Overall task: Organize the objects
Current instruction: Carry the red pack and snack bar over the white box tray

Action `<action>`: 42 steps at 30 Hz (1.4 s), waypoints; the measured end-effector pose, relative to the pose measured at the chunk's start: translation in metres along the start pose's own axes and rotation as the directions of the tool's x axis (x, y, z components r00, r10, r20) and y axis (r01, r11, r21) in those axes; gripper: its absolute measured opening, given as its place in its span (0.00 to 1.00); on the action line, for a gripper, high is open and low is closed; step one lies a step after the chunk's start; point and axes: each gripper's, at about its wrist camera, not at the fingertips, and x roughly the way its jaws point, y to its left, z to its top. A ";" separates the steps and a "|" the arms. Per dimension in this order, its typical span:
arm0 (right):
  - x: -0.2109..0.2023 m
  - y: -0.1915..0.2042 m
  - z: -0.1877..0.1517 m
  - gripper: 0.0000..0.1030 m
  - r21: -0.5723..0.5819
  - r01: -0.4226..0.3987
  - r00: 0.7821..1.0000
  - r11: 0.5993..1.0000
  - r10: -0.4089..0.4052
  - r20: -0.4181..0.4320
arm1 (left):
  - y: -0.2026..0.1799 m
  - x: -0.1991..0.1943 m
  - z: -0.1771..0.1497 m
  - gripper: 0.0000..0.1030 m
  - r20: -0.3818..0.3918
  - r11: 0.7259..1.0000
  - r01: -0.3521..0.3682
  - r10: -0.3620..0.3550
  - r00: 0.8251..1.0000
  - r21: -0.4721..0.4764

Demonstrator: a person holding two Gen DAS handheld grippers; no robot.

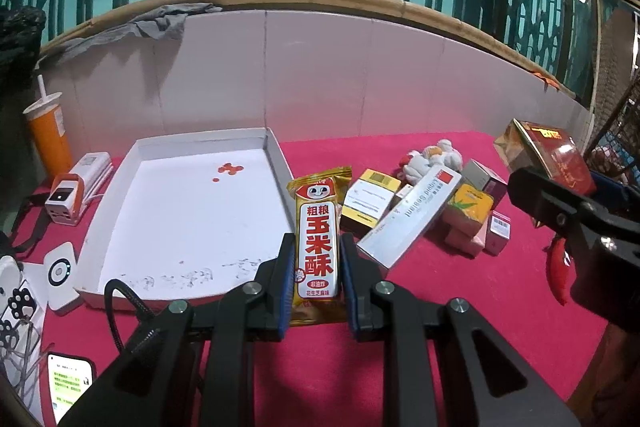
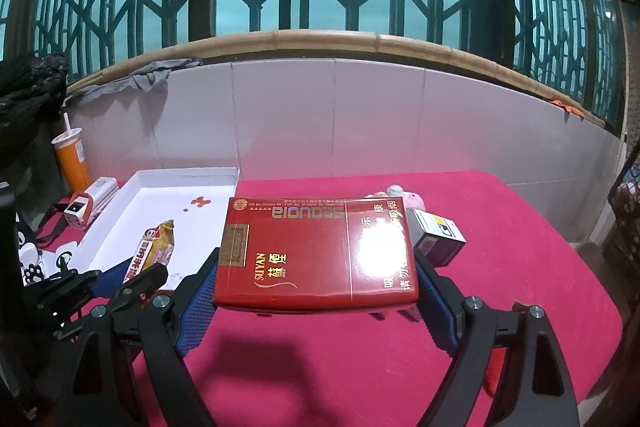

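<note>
Left tongs [image 1: 316,263] pinch snack packet [image 1: 316,239]; right tongs [image 2: 316,291] clamp red carton [image 2: 316,251], perhaps hiding boxes behind.

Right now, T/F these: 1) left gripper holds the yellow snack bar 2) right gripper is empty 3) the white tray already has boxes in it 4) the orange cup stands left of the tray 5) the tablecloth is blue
1) True. The left gripper is shut on the yellow snack bar.
2) False. The right gripper is shut on the red carton.
3) False. The white tray holds no boxes; only small red marks show inside. The pile of boxes lies on the cloth to its right.
4) True. The orange cup stands upright, straw in, left of the tray.
5) False. The tablecloth is pink-red.
</note>
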 end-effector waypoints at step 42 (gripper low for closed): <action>0.049 0.071 0.065 0.88 -0.010 -0.120 0.993 0.993 0.120 0.009 | 0.089 0.022 0.067 0.20 0.001 0.952 -0.297 0.298 0.955 -0.071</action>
